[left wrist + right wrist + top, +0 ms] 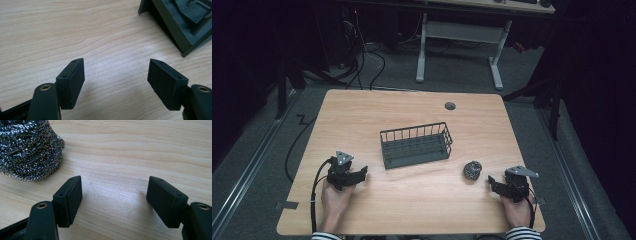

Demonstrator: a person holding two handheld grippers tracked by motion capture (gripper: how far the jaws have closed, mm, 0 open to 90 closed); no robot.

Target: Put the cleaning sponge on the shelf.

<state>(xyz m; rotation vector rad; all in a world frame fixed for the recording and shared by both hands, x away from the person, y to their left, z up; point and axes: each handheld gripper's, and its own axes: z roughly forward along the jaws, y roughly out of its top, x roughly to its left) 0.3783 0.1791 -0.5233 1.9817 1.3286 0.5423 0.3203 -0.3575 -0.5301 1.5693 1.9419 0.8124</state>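
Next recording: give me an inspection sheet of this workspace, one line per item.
Surface: light wooden table, with a round grey cable port near the far edge.
Job's things: dark wire basket at the centre, upright, nothing seen inside; steel wool scourer on the table to the basket's right, apart from it.
Clutter: nothing seen.
Grippers: left gripper open over bare wood, near the basket's corner; right gripper open over bare wood, the scourer just ahead of it and outside the jaws. Each rests near the table's near edge in a hand.
Cables: one black cable trails from the left gripper; loose cables lie on the floor beyond.
Surroundings: dark room, grey floor, white-legged desk behind.
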